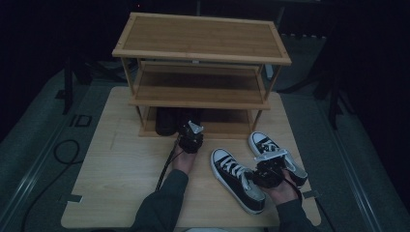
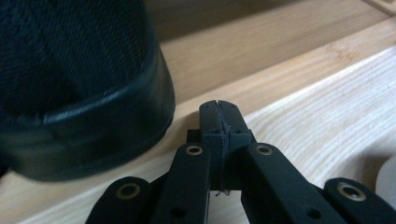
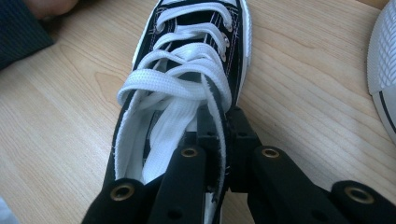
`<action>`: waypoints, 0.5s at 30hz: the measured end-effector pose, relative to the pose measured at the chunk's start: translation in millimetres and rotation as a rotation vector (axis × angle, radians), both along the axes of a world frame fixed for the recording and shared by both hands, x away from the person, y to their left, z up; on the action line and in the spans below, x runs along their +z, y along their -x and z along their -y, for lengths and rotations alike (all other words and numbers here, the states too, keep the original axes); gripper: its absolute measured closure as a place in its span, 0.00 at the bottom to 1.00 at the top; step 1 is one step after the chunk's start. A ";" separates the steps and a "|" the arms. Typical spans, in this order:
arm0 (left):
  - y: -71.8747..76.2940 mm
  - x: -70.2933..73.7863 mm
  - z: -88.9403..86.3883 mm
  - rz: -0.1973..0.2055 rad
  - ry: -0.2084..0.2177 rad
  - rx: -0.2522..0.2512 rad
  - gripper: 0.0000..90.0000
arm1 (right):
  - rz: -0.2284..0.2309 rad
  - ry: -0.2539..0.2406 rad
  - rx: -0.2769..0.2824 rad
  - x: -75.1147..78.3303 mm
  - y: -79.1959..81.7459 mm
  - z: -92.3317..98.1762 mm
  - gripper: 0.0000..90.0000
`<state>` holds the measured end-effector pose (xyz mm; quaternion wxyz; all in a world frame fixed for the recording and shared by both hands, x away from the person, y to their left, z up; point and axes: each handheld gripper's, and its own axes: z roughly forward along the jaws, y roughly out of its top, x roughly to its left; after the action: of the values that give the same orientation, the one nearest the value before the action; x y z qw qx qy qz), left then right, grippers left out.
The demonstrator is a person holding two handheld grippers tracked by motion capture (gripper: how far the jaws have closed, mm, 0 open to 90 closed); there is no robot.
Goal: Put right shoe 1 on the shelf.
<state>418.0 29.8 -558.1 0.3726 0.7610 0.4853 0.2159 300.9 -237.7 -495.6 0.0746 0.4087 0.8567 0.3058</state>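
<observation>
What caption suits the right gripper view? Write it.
Right gripper shut on the black sneaker, fingers pinching its side wall.

Both hand-held grippers [image 1: 191,137] [image 1: 268,171] closed.

Your left gripper [image 2: 219,122]: jaws pressed flat together, nothing between them.
Black shoe [image 2: 79,88]: up and left of your fingertips, close beside them but not touching, its glossy sole rim facing you.
Wooden shelf board [image 2: 280,70]: just beyond your fingertips.
</observation>
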 end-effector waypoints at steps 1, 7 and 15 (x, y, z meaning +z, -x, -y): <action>-1.6 -0.1 1.3 0.000 0.002 0.005 1.00 | 0.001 -0.001 0.000 0.0 0.2 0.0 0.96; -3.8 1.3 6.0 0.010 0.007 -0.006 1.00 | -0.002 -0.008 -0.002 0.5 0.8 -0.1 0.96; -9.5 2.5 7.1 0.013 0.010 0.031 1.00 | -0.005 -0.016 -0.002 0.7 0.8 0.3 0.96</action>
<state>427.5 22.7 -555.7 0.3763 0.7500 0.4957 0.2241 300.1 -238.0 -494.9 0.0694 0.4111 0.8539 0.3115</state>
